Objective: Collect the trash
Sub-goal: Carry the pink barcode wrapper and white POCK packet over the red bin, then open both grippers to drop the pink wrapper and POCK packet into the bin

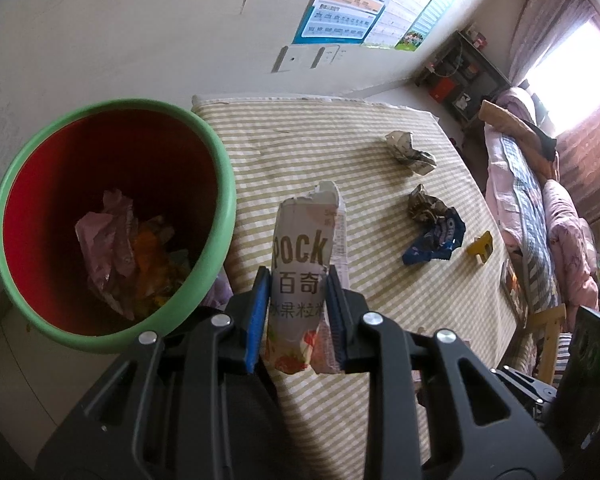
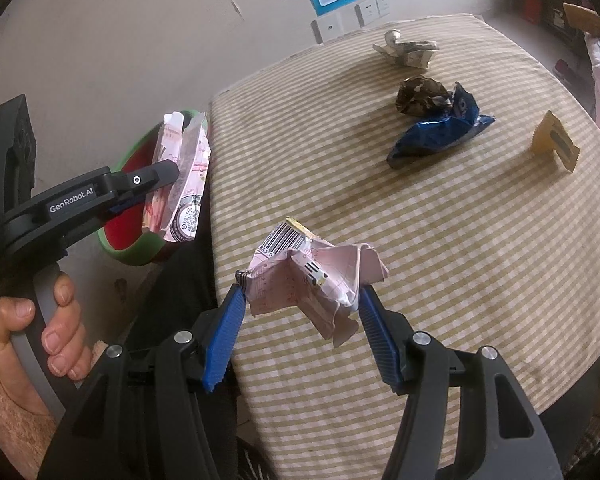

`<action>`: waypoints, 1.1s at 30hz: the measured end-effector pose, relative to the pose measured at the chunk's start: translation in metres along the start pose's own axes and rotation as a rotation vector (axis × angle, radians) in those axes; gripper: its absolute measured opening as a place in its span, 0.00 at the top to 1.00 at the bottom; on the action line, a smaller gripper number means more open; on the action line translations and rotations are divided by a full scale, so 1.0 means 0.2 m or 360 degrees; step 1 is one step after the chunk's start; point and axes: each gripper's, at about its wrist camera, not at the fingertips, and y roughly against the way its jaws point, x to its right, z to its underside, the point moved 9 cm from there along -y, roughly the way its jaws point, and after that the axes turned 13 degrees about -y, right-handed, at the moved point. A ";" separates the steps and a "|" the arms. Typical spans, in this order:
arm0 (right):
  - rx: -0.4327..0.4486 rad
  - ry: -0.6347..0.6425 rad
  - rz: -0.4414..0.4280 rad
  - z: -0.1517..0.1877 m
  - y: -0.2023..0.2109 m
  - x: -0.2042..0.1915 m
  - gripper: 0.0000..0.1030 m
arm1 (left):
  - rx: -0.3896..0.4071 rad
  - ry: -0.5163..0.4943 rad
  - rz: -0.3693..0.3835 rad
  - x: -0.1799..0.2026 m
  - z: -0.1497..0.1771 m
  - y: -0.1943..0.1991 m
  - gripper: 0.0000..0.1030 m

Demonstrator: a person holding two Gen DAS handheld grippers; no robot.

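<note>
Left tongs [image 1: 296,312] are clamped on an upright Pocky wrapper [image 1: 302,264], just beside the bin [image 1: 220,168] rim at nine o'clock. Right tongs [image 2: 300,320] pinch a crumpled pink wrapper [image 2: 316,280], jaws wide, over the desk [image 2: 460,260] near edge. Both wrappers look light, soft and crushable; mid-body grips suit. Remaining litter sits well apart at one o'clock.

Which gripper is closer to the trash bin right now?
Left. The left gripper, holding a snack wrapper, is right at the trash bin; the right gripper is over the table with crumpled paper.
</note>
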 end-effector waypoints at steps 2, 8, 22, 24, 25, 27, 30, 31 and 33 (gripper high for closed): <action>-0.0003 0.0006 0.0001 0.00 -0.01 -0.01 0.44 | 0.0006 0.0013 -0.0001 -0.02 0.00 0.01 0.74; 0.0000 0.0026 -0.0001 -0.02 -0.02 -0.05 0.44 | 0.0020 0.0054 -0.0012 -0.08 0.01 0.03 0.74; 0.0035 0.0172 -0.0053 -0.11 -0.04 -0.30 0.44 | 0.0085 0.0094 -0.0093 -0.23 0.01 0.11 0.74; 0.0036 0.0200 -0.0065 -0.12 -0.05 -0.36 0.44 | 0.0088 0.0108 -0.0109 -0.27 0.02 0.13 0.74; 0.0034 0.0217 -0.0071 -0.13 -0.06 -0.39 0.44 | 0.0089 0.0124 -0.0116 -0.29 0.03 0.13 0.74; 0.0036 0.0251 -0.0081 -0.14 -0.07 -0.45 0.44 | 0.0093 0.0148 -0.0133 -0.34 0.04 0.15 0.74; 0.0043 0.0281 -0.0095 -0.17 -0.08 -0.52 0.44 | 0.0104 0.0176 -0.0159 -0.40 0.05 0.17 0.74; 0.0046 0.0290 -0.0099 -0.18 -0.09 -0.54 0.44 | 0.0108 0.0184 -0.0167 -0.42 0.05 0.18 0.74; 0.0054 0.0311 -0.0107 -0.19 -0.09 -0.58 0.44 | 0.0114 0.0206 -0.0182 -0.46 0.05 0.19 0.74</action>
